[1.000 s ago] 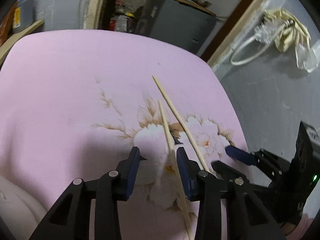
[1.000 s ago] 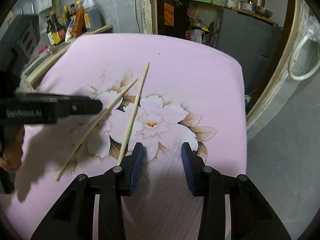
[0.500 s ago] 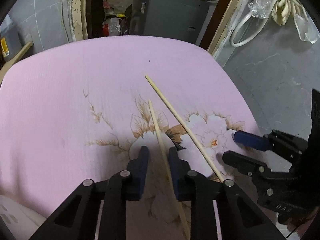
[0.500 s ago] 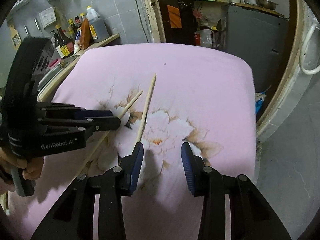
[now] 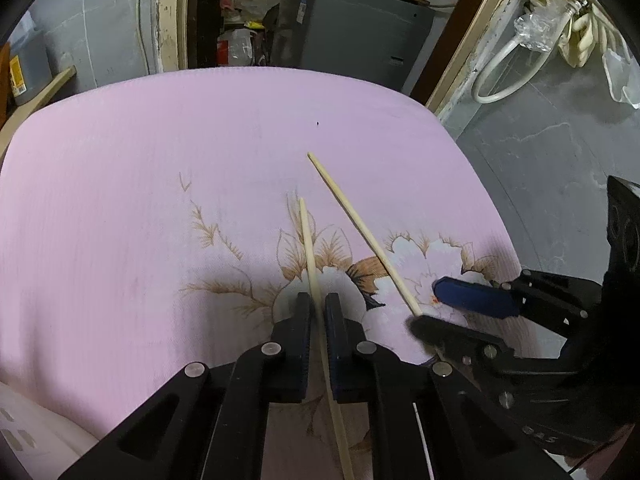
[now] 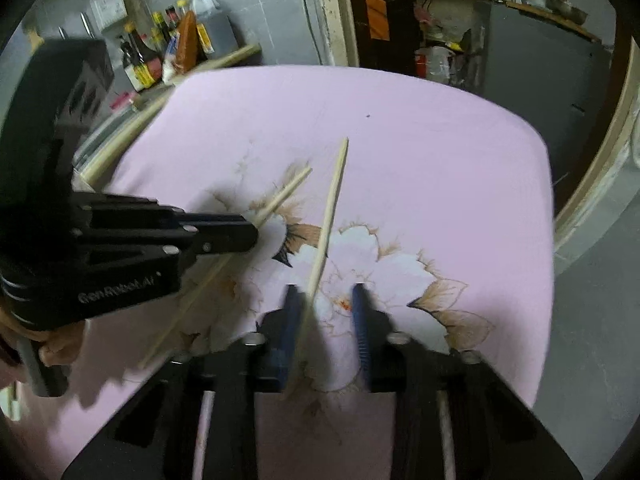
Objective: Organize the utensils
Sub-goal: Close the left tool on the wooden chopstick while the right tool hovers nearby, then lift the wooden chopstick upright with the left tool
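Two chopsticks on the pink floral cloth [image 5: 120,208] — the left hand-held gripper [image 5: 318,306] clamps the left chopstick [image 5: 308,240]; the right hand-held gripper [image 6: 326,304] has just been closing around the right chopstick [image 6: 330,204], its blurred pads not visibly pressing — next, lift and pair them.

surface: pink floral-print cloth [image 5: 160,168] | on it: two wooden chopsticks [image 5: 360,224]

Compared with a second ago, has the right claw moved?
Yes. The right claw slid forward-left onto the printed flower; its jaws have just been closing, with the chopstick between them.
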A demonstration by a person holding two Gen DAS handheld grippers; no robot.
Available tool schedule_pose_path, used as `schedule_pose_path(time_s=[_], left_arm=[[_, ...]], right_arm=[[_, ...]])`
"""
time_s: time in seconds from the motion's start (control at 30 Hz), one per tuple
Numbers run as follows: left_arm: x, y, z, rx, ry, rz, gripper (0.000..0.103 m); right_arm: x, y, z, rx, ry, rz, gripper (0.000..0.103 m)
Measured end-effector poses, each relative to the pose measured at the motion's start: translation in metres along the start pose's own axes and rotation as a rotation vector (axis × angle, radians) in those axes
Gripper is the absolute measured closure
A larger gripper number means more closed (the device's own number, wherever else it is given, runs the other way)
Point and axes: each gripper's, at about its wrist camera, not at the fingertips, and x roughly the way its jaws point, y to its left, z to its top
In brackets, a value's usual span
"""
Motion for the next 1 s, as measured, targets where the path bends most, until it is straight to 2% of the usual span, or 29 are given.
schedule_pose_path(time_s=[0.03,0.23,0.47,0.53,0.67,1.0], left_arm=[[0.0,0.0,0.0,-0.002,0.005,0.0,0.096],[-0.004,-0.006,-0.006,-0.001,0.033,0.025,0.097],[-0.01,-0.001,-0.014,-0.008,0.081,0.003,0.096],[-0.007,0.002,-0.011,-0.018,0.098,-0.014,0.095],[-0.004,0.005,-0.005,-0.015,0.126,-0.029,0.095],[0.008,0.007,0.02,-0.025,0.188,-0.043,0.095]], right_arm=[[0.0,0.001,-0.001,0.016,0.008,0.003,0.098],[-0.014,-0.006,-0.017,0.12,0.04,0.01,0.099],[-0.017,-0.018,-0.033,0.146,0.081,0.028,0.097],[-0.013,-0.022,-0.027,0.138,0.084,0.033,0.096],[-0.007,-0.026,-0.007,0.107,0.08,0.052,0.08],[0.02,-0.025,0.038,-0.029,0.13,0.045,0.08]])
